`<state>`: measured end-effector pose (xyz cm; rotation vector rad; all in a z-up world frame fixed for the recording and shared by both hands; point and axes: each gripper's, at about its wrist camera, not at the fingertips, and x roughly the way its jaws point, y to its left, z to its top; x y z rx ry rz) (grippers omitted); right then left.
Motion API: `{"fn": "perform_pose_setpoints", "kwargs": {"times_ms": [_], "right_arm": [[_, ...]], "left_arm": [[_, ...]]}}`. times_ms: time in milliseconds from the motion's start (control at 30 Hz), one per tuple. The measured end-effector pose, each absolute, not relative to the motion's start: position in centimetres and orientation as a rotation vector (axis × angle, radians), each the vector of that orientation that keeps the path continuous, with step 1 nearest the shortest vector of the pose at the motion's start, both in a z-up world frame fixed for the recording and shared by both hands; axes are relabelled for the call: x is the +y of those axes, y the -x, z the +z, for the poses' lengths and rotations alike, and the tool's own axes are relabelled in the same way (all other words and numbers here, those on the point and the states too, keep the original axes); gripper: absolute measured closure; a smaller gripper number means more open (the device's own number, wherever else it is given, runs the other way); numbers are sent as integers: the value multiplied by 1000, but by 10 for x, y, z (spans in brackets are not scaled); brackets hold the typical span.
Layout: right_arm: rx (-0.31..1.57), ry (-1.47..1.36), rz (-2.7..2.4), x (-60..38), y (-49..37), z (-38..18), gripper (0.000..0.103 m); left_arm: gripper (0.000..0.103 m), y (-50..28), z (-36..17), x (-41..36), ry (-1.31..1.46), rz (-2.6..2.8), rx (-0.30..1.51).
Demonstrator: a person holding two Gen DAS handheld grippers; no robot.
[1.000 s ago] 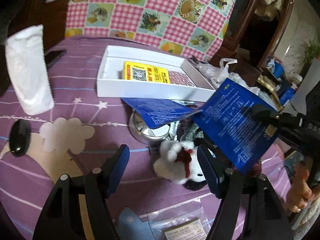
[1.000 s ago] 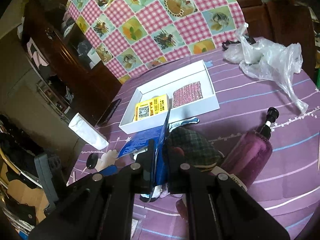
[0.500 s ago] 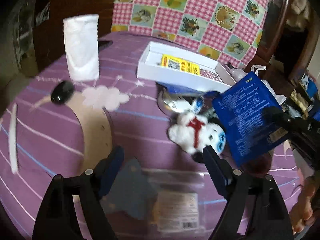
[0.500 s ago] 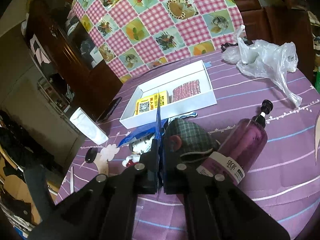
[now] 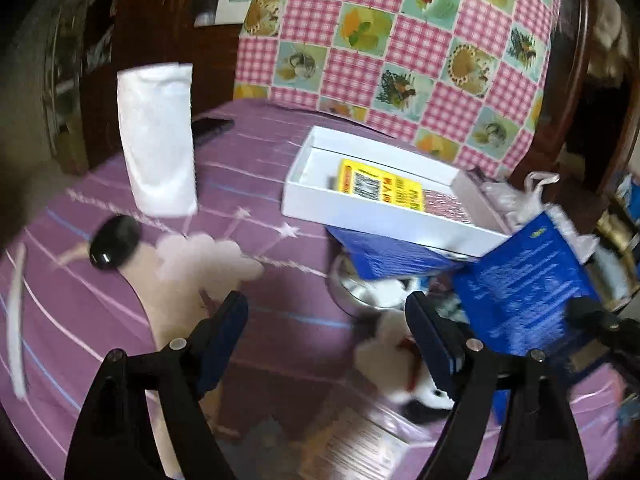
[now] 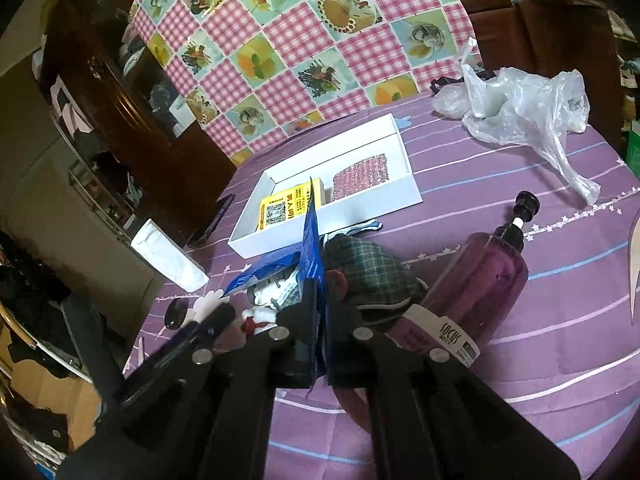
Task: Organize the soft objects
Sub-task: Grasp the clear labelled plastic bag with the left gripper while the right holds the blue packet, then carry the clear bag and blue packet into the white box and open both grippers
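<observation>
Pinching a blue packet (image 6: 311, 268) edge-on between its two fingers, the right tool (image 6: 318, 354) holds it upright above the tabletop (image 6: 520, 400). Just ahead of this tool lies a green plaid soft item (image 6: 368, 268), with a purple pump bottle (image 6: 484, 280) on its side immediately to the right. Beyond them sits a shallow white box (image 6: 408, 196) containing a yellow card (image 6: 284, 208) and a pink textured pad (image 6: 360, 176); a crumpled clear plastic bag (image 6: 520, 112) lies far ahead to the right. The left tool (image 5: 326, 326) stands wide apart and empty over the tabletop (image 5: 280, 320). Partly behind its right finger lies a white plush toy (image 5: 380, 356) with a red ribbon, blurred. To that tool's right, the blue packet (image 5: 520, 292) appears face-on; the white box (image 5: 372, 216) lies ahead, and a white pouch (image 5: 158, 140) and a black oval object (image 5: 114, 242) lie ahead to the left.
</observation>
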<state>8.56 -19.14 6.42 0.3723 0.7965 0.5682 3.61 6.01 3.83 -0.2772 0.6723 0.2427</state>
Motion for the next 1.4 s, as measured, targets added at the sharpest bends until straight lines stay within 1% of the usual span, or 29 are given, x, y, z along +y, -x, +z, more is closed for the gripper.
{"fn": "perform_pose_setpoints", "kwargs": {"times_ms": [167, 267, 333, 567, 633, 667, 700, 767, 833, 867, 1033, 1133, 1200, 1400], "right_arm": [[796, -366, 570, -190, -86, 65, 98], [798, -369, 571, -190, -86, 65, 98], [799, -370, 571, -190, -86, 64, 98], [797, -365, 572, -189, -85, 64, 98], [799, -368, 571, -189, -85, 64, 98], [799, -368, 571, -189, -85, 64, 98], [799, -369, 571, -190, -85, 65, 98], [799, -367, 569, -189, -85, 65, 98], [798, -366, 570, -189, -85, 65, 98], [798, -368, 571, -190, -86, 65, 98], [800, -374, 566, -190, -85, 64, 98], [798, -380, 572, -191, -85, 64, 98], [792, -388, 579, -192, -84, 65, 99], [781, -413, 613, -195, -81, 72, 100]], "left_arm": [[21, -29, 32, 63, 337, 91, 762], [21, -24, 26, 48, 205, 24, 835], [21, -21, 16, 39, 174, -14, 906], [20, -5, 11, 13, -12, -15, 922], [20, -3, 11, 13, 0, -6, 922], [23, -2, 12, 14, 2, -3, 921], [32, 0, 13, 15, 2, 5, 916], [43, 5, 14, 14, 0, 25, 906], [47, 9, 15, 15, 5, 42, 906], [52, 9, 15, 15, 7, 47, 906], [60, 10, 17, 12, 17, 84, 911], [67, 10, 21, 15, 9, 125, 902], [75, 11, 26, 18, 29, 139, 895], [83, 10, 39, 35, 110, 165, 879]]}}
